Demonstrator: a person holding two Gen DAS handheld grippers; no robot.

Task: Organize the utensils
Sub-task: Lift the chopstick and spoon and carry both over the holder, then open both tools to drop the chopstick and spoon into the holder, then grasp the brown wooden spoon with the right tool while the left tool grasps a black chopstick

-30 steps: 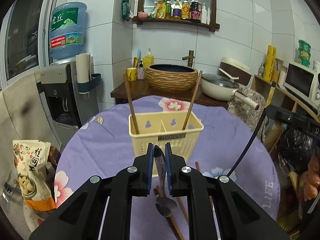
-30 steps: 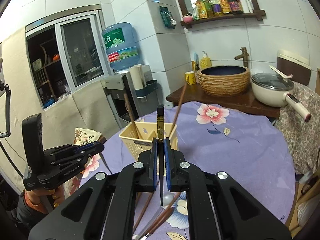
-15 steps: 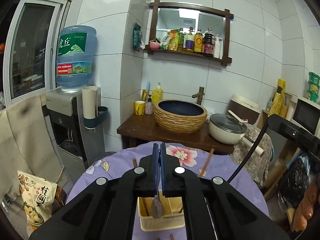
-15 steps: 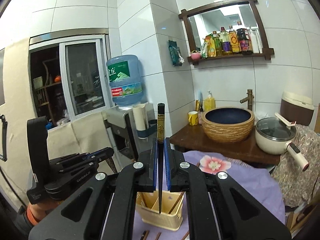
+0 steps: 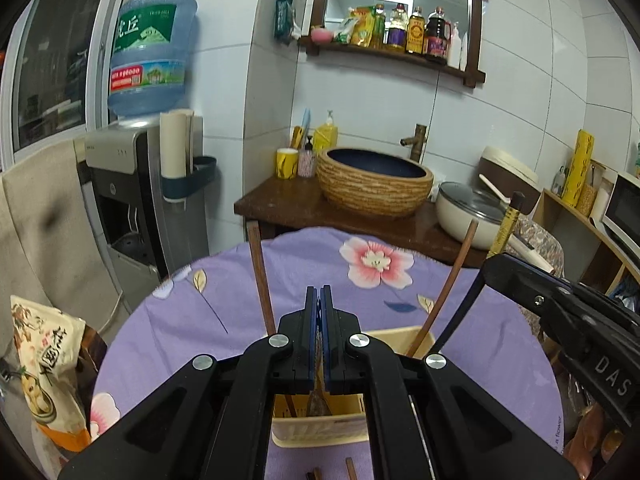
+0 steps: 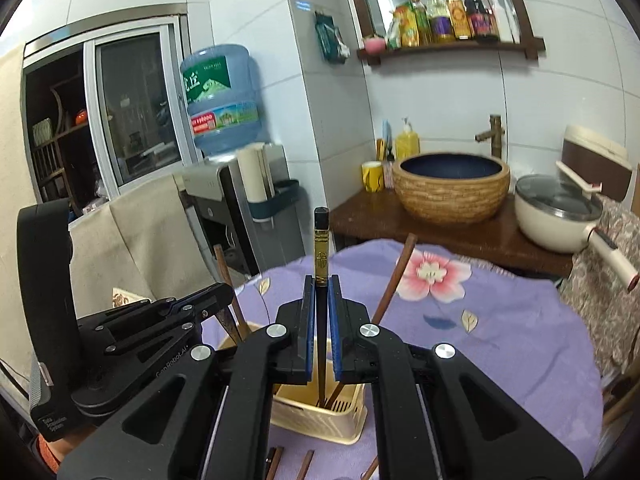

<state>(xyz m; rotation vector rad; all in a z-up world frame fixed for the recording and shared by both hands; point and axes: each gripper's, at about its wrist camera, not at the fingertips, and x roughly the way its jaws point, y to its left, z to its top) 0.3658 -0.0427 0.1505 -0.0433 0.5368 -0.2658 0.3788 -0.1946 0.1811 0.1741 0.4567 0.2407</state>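
left gripper (image 5: 319, 308): jaws were pinched on a spoon handle; spoon (image 5: 317, 398) hung down, bowl low inside the basket's near cell.
right gripper (image 6: 321, 300): jaws clamped mid-shaft on the black chopstick (image 6: 321, 248), upright, gold band above the pads, tip down in the basket's right cell.
basket (image 6: 320, 420): yellow, divided, sat at 6 o'clock in both wrist views, just under the jaws. Two brown chopsticks (image 5: 260, 280) already leaned in it.
risk 1: if released at a tilt, the black chopstick could tip over the rim.
risk 2: both tools crowded the same basket; a bump could shove the light basket or knock the leaning sticks.
loose sticks (image 6: 306, 464): lay on the cloth at 6 o'clock, not yet sorted.
tablecloth (image 5: 480, 320): purple, floral; basket could slide on it.
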